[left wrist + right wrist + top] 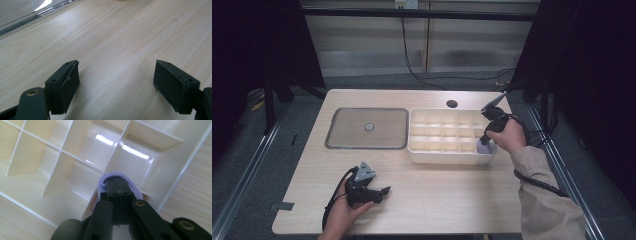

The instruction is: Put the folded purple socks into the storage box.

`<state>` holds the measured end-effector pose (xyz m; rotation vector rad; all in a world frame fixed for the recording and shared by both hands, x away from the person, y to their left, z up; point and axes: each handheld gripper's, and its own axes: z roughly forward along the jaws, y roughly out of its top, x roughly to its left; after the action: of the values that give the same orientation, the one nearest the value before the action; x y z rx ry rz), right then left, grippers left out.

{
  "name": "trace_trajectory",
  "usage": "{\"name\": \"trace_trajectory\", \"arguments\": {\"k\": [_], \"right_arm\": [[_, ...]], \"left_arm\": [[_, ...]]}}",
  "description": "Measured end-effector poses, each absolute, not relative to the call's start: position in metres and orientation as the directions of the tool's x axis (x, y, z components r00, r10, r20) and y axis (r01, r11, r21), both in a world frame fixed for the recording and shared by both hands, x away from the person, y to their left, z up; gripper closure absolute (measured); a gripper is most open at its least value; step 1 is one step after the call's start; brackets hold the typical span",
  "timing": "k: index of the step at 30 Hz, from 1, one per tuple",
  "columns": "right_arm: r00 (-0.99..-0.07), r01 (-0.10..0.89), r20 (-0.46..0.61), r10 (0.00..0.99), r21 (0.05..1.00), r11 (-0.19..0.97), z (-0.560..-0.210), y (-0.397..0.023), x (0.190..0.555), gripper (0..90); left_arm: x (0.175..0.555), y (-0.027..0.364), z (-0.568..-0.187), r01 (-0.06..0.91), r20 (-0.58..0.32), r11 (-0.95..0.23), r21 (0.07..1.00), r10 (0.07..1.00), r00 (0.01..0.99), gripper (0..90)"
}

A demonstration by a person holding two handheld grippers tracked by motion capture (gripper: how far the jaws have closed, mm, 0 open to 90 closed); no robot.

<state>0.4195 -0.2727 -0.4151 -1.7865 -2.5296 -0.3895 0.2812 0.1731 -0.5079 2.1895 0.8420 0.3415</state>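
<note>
R tool (117, 185) clenched on pale lilac rolled cloth (103, 182); L tool (116, 82) released

A pale lilac rolled cloth (119, 185) sits in the organiser's (447, 156) near-right corner compartment.

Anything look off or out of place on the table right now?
Nothing stands out. The white divided tray sits square beside the metal tray. The right tool is shut on a pale purple cloth item at the tray's near right compartment. The left tool rests open on the table.
</note>
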Motion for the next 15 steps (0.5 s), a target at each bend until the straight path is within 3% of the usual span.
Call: {"name": "trace_trajectory", "arguments": {"k": [15], "right_arm": [[-0.338, 0.935, 0.184, 0.923, 0.178, 0.307, -0.438, -0.273, 0.411, 90.0]], "left_arm": [[0.281, 0.173, -0.508, 0.467, -0.024, -0.496, 0.732, 0.666, 0.746, 20.3]]}}
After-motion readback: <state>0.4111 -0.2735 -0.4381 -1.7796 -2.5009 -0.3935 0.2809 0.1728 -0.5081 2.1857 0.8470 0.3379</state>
